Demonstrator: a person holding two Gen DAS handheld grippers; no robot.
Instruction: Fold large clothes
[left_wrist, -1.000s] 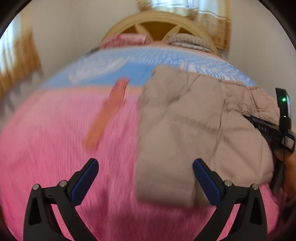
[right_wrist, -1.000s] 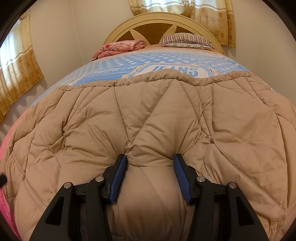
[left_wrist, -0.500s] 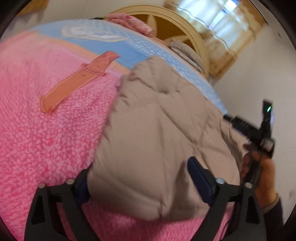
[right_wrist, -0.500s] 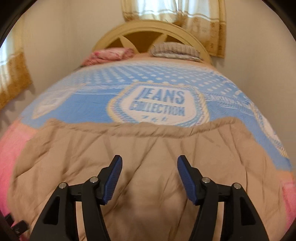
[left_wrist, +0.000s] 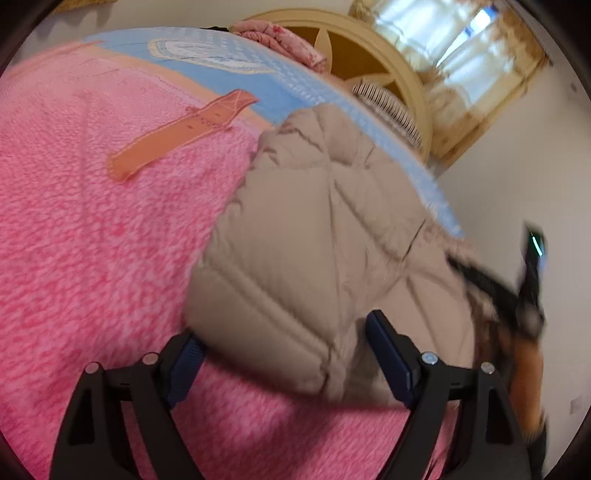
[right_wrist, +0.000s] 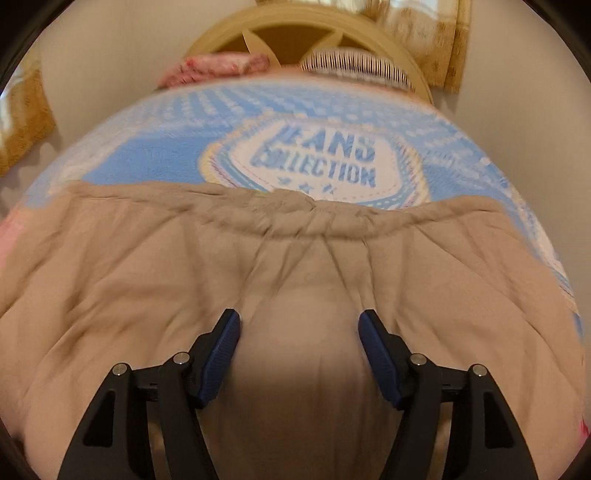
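A beige quilted puffer jacket (left_wrist: 314, 229) lies on the bed, folded thick at its near corner. That corner fills my left gripper (left_wrist: 280, 328); its jaws stand wide, one pad half buried under the fabric, the other against its side. In the right wrist view the jacket (right_wrist: 147, 277) spreads across the lower half, its gathered hem toward the headboard. My right gripper (right_wrist: 298, 317) has a hump of jacket fabric between its pads, with creases running from it to the hem, and its jaws are opening. The right gripper (left_wrist: 524, 295) shows blurred in the left wrist view, held by a hand (left_wrist: 524, 384).
A pink fleece blanket (left_wrist: 92, 240) with an orange strap patch (left_wrist: 184, 133) covers the near bed. Beyond it lies a blue blanket (right_wrist: 147, 155) printed with a badge. A striped pillow (right_wrist: 354, 62) and folded pink cloth (right_wrist: 221, 68) sit by the wooden headboard (right_wrist: 291, 33).
My left gripper rolled, dropped slightly and closed in from wide open around the jacket's corner. My right gripper rose, its jaws widened, and more blue blanket shows beyond the jacket.
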